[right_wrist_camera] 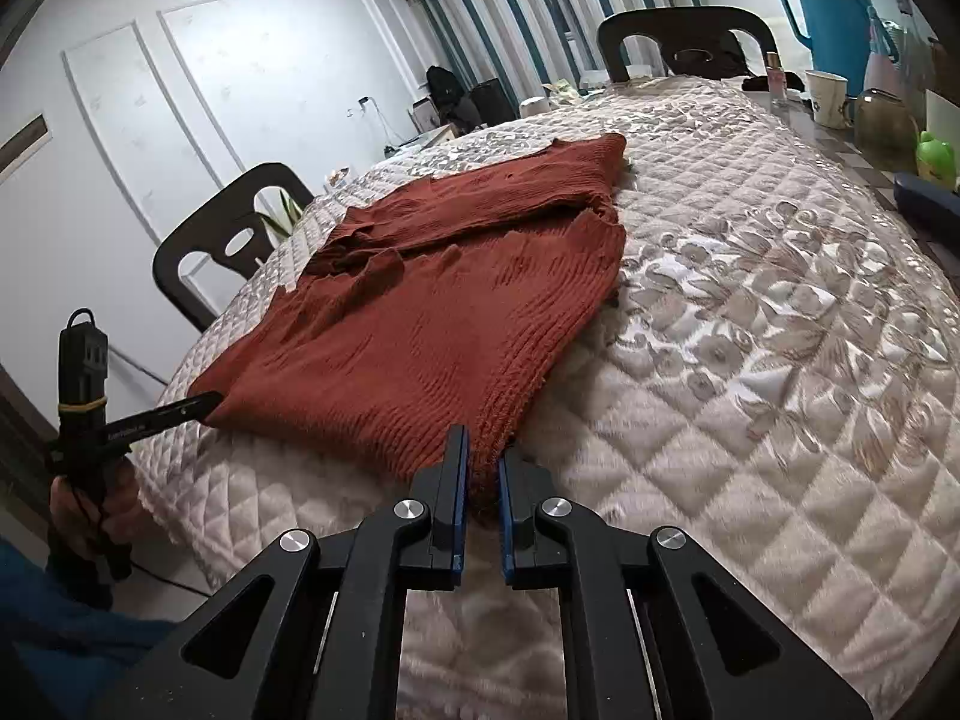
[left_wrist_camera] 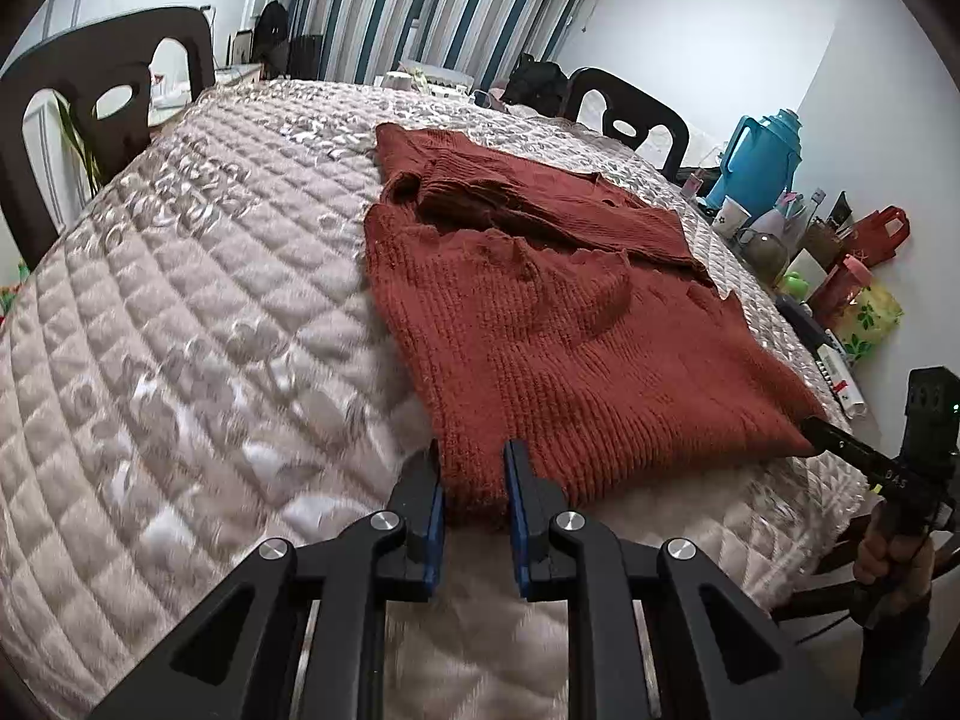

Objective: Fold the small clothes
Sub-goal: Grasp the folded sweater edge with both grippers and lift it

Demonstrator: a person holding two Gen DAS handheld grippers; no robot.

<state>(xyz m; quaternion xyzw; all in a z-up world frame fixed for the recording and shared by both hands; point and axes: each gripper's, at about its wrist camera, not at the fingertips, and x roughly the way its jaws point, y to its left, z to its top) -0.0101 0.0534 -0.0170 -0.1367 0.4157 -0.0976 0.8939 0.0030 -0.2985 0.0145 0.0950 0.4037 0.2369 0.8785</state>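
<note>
My left gripper is clamped on the near hem of the sweater, and my right gripper pinches the hem's other corner. The rust knit sweater lies flat on the quilted table, its top part folded across itself. Along the table's far side stand a blue thermos, a white cup and a brownish glass jar; I cannot tell what any of them holds.

White walls; striped curtains; dark chairs.
</note>
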